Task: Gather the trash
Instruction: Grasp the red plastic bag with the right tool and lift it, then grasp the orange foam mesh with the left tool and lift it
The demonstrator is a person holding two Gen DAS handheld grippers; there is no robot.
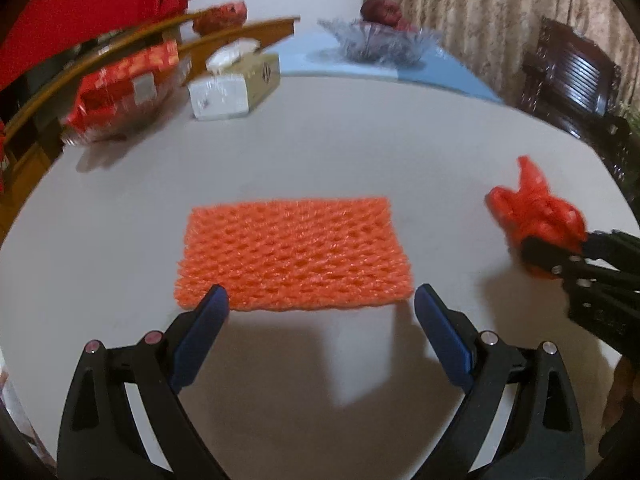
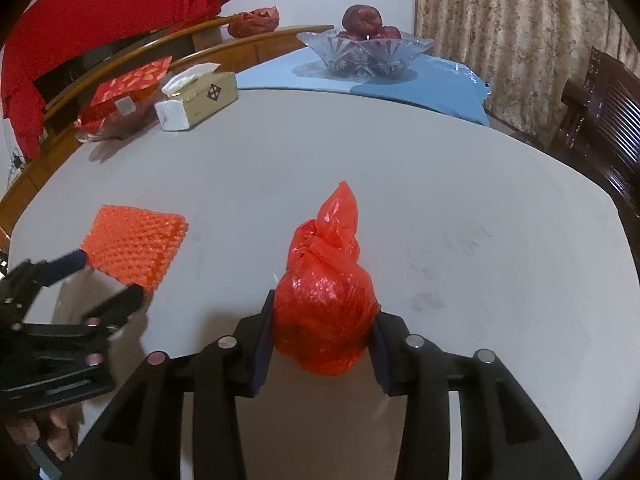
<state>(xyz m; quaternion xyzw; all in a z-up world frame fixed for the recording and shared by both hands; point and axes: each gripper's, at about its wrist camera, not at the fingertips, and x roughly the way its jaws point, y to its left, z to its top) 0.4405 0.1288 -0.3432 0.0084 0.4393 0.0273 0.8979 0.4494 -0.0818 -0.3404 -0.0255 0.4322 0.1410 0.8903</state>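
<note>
- The right gripper (image 2: 322,336) sits at the bottom centre of the right wrist view; its jaws pinch a knotted red plastic bag (image 2: 325,300) from both sides, the bag resting on the grey desk (image 2: 460,200)
- The left gripper (image 1: 320,322) stands spread wide at the bottom of the left wrist view; its blue pads (image 1: 202,336) flank the near edge of an orange foam net (image 1: 292,254) lying flat mid-frame, and whether they touch it I cannot tell
- A tissue box (image 2: 200,98) and a glass bowl (image 2: 366,54) of fruit stand along the upper part of the frame

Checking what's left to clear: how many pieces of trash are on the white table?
2: an orange foam net at the left gripper, and a red plastic bag between the right gripper fingers.
</note>
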